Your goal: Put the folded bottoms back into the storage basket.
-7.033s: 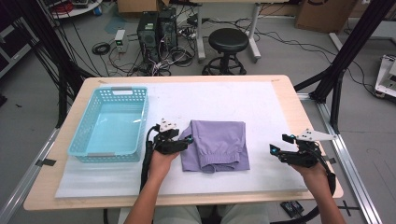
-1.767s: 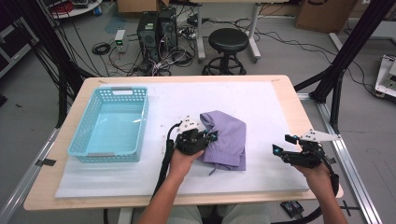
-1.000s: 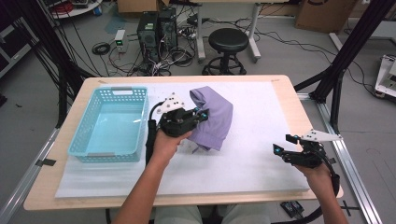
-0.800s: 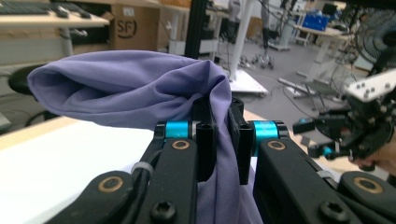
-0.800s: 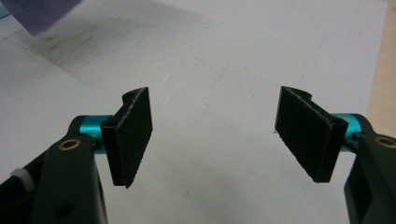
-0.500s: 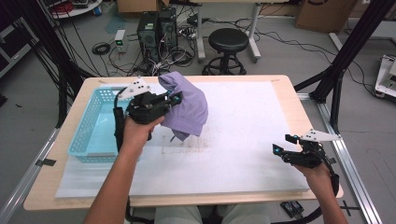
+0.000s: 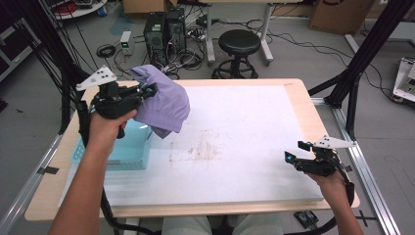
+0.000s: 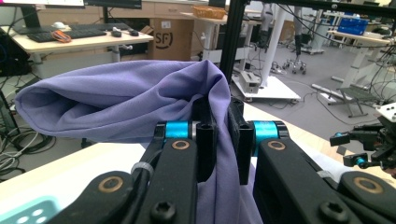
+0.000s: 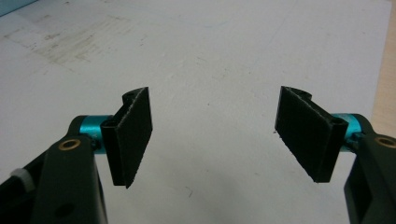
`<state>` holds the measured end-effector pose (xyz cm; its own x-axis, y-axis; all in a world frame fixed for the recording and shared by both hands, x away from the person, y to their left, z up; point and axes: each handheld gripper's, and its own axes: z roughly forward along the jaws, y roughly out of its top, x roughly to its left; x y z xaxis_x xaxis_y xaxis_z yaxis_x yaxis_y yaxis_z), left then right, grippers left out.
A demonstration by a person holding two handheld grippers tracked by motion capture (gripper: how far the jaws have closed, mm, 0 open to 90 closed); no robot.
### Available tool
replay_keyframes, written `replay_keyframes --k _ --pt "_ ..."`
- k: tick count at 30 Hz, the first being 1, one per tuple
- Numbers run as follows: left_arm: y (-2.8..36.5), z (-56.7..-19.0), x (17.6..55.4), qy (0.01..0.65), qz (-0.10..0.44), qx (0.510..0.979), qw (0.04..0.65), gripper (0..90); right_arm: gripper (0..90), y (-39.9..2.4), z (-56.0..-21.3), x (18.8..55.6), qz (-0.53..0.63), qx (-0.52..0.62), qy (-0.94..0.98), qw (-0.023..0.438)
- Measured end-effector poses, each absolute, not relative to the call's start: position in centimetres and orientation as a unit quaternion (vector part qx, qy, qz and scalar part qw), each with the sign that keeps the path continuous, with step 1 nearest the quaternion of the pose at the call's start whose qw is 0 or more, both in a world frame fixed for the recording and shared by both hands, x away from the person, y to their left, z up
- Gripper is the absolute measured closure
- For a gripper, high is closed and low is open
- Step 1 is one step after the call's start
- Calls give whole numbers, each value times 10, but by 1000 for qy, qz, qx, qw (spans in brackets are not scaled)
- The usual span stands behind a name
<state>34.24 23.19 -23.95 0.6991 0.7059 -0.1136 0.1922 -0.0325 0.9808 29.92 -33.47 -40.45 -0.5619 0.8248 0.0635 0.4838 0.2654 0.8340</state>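
my left claw [image 7: 149, 91] pinches the purple cloth [image 7: 164, 103] aloft over the desk's left edge; i lower it fully inside the blue basket [image 7: 129, 149] before releasing. right claw [image 7: 294, 152] idles wide.

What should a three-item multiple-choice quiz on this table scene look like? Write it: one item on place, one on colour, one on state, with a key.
1. Where is the soft purple folded cloth?
A. Flat on the table's middle
B. Lifted in the air beside the light blue perforated plastic basket
C. On the floor

2. What colour is the mat covering the table?
A. White
B. Red
C. Black

3. How are the right tongs?
A. Shut on the cloth
B. Shut on nothing
C. Open, nothing between them

Key: 1 B, the left tongs pinch the cloth off the table; 2 A, the high view shows white; 3 C, the right gripper view shows bare mat in the gap.
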Motion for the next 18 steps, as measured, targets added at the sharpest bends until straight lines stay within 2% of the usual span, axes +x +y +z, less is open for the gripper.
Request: replay_keyframes --k 18 --pt "300 -233 332 349 215 670 619 839 277 -330 -403 299 431 420 774 198"
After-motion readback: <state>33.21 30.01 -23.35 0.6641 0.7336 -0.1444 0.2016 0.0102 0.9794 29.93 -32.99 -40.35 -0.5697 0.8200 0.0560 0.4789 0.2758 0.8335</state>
